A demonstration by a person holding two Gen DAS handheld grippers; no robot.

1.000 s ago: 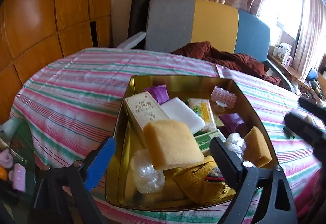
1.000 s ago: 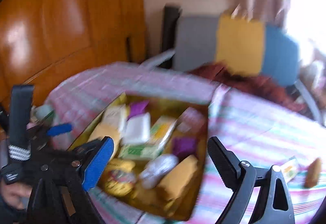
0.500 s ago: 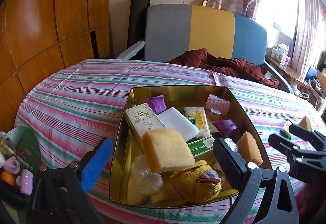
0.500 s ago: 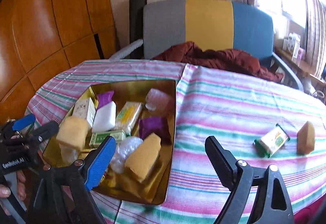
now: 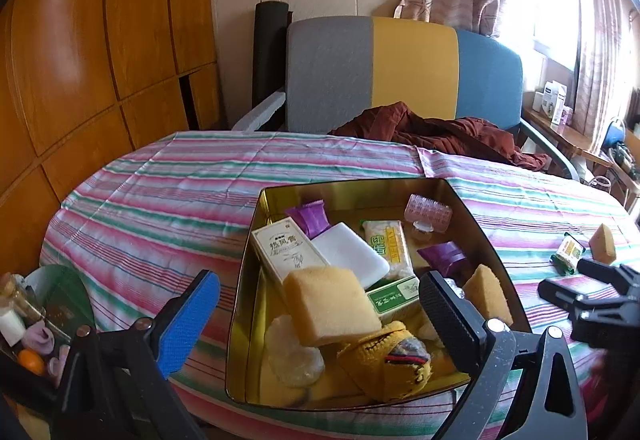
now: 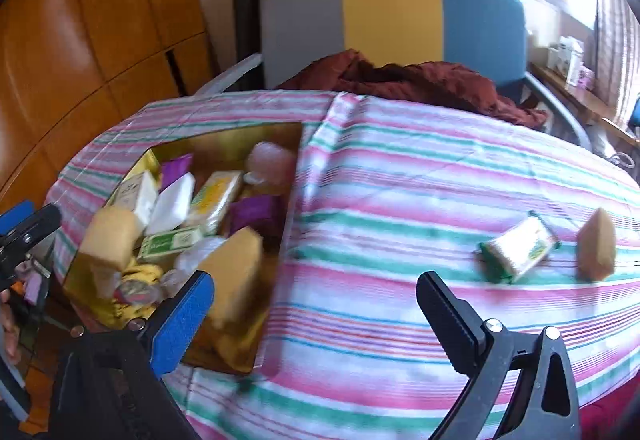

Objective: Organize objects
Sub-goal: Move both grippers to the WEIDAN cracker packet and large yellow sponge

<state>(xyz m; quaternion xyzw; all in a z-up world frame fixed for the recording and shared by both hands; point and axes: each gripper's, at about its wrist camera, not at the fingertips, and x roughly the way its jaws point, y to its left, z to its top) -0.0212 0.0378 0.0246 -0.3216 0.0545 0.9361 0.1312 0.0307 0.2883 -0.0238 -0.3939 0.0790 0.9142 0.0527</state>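
A gold tin box (image 5: 245,260) (image 6: 224,138) sits on the striped tablecloth, full of sponges, small cartons, purple packets and a yellow knitted item (image 5: 384,360). A green-edged snack packet (image 6: 516,250) (image 5: 568,252) and a tan sponge wedge (image 6: 596,244) (image 5: 602,238) lie on the cloth to the right of the box. My left gripper (image 5: 320,304) is open and empty, held in front of the box. My right gripper (image 6: 314,306) is open and empty, over bare cloth right of the box; it also shows in the left wrist view (image 5: 580,286).
A grey, yellow and blue chair (image 5: 400,68) with a dark red cloth (image 5: 440,132) stands behind the table. A green tray of small items (image 5: 36,316) sits at the left edge. Wooden panels line the left wall.
My right gripper has swung right, away from the box and toward the packet and wedge. My left gripper has drawn back slightly and risen. Both stayed open.
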